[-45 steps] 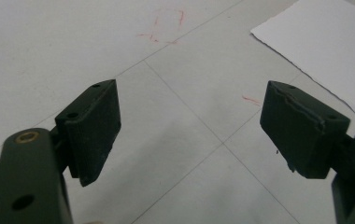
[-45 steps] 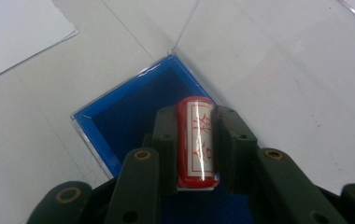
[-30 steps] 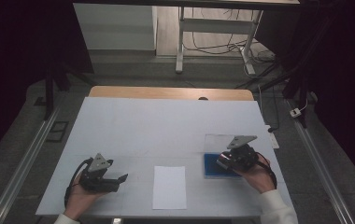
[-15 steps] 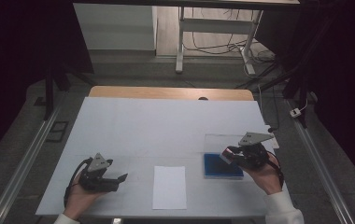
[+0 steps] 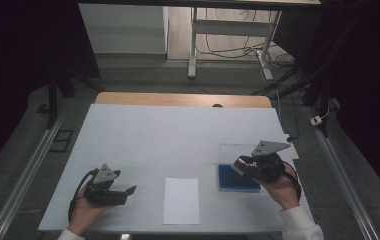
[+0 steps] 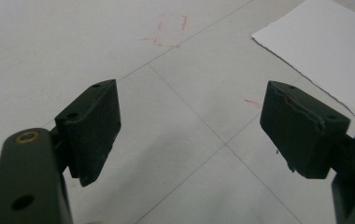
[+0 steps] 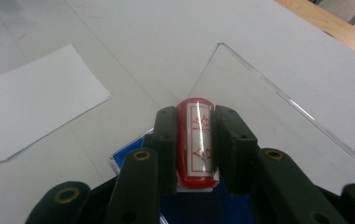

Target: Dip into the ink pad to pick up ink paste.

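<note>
Right gripper clamped on a red-and-white cylindrical stamp, held just above a blue ink pad at the table's right, white paper sheet at centre, left gripper resting at left, jaws wide apart and empty.

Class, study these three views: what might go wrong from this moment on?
The right gripper clamps a round red stamp; it may twist or slip out.

Carried over the white sheet, an inked face might smudge it.

The clear lid beside the blue ink pad could be knocked.
</note>
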Action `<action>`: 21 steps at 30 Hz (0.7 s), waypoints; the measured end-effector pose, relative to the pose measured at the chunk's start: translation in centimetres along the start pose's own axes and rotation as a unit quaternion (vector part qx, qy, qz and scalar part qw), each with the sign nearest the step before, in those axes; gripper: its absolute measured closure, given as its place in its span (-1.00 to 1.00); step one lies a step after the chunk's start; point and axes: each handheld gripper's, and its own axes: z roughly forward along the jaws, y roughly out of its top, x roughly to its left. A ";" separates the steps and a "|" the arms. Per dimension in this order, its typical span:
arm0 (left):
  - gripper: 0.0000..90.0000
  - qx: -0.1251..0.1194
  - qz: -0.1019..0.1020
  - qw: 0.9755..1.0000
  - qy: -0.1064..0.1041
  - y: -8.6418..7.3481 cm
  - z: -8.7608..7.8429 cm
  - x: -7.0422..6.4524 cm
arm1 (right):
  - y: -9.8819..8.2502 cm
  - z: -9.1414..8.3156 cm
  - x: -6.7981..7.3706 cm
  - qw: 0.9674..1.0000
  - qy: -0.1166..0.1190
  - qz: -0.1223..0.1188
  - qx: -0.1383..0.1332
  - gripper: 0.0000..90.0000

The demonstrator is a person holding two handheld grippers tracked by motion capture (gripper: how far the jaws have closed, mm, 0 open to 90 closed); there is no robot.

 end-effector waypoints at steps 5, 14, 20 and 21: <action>-0.54 -0.001 -0.001 1.000 0.000 0.0 0.0 0.0 | 0.0 0.5 0.0 1.000 0.000 0.001 0.016 0.57; -0.54 -0.001 -0.002 1.000 -0.001 0.0 0.0 0.0 | -0.5 1.6 -0.2 0.999 -0.003 0.003 0.045 0.57; -0.54 -0.001 -0.001 1.000 -0.001 0.0 0.0 0.0 | -0.8 2.3 -0.4 0.998 -0.007 0.001 0.060 0.57; -0.54 0.000 -0.001 1.000 -0.001 0.0 0.0 0.0 | -0.9 2.3 -0.4 0.998 -0.007 0.004 0.063 0.57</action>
